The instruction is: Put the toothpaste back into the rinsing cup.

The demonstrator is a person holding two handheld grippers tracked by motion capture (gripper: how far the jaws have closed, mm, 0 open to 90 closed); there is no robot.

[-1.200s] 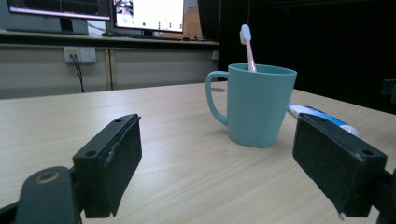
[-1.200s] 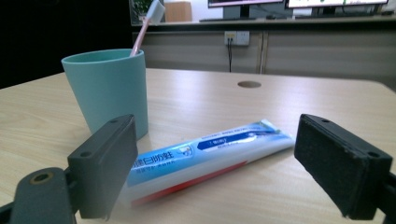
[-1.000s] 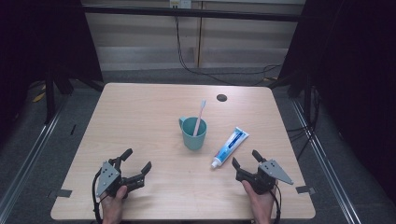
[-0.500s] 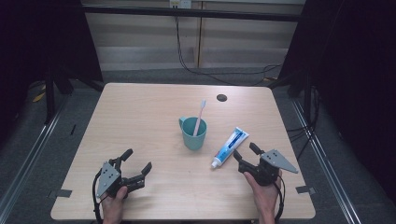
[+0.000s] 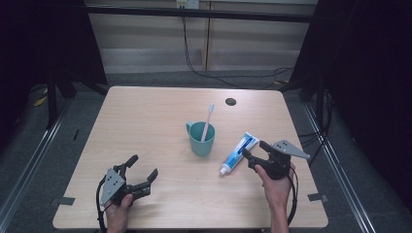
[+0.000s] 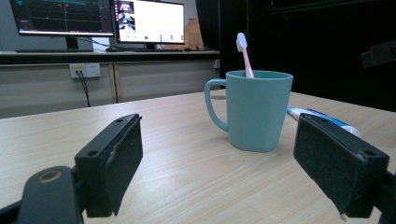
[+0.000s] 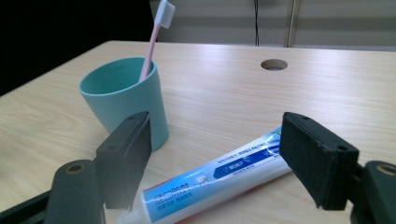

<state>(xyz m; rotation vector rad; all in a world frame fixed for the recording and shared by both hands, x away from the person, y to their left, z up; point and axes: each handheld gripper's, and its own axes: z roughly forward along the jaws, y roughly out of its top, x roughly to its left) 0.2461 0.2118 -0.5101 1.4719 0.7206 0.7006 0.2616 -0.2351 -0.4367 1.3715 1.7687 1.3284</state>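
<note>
A teal mug (image 5: 201,141) stands mid-table with a pink toothbrush (image 5: 209,116) upright in it. Right of the mug, a blue-and-white toothpaste tube (image 5: 238,151) lies flat on the wooden table (image 5: 145,111). My right gripper (image 5: 253,148) hovers just behind the tube; its jaws have just been opening. The tube (image 7: 224,175) lies on the table below them and they touch nothing, with the mug (image 7: 119,100) to their left. My left gripper (image 5: 144,166) rests open at the near left, aimed at the mug (image 6: 254,109) and toothbrush (image 6: 243,51).
A round cable hole (image 5: 231,101) sits near the table's far edge. Monitors (image 6: 149,21) stand on a desk beyond the table. Bare wood lies between the left gripper and the mug. Dark curtains and floor surround the table.
My right gripper has risen off the table and come forward to the toothpaste tube. The left gripper, mug and tube have kept still.
</note>
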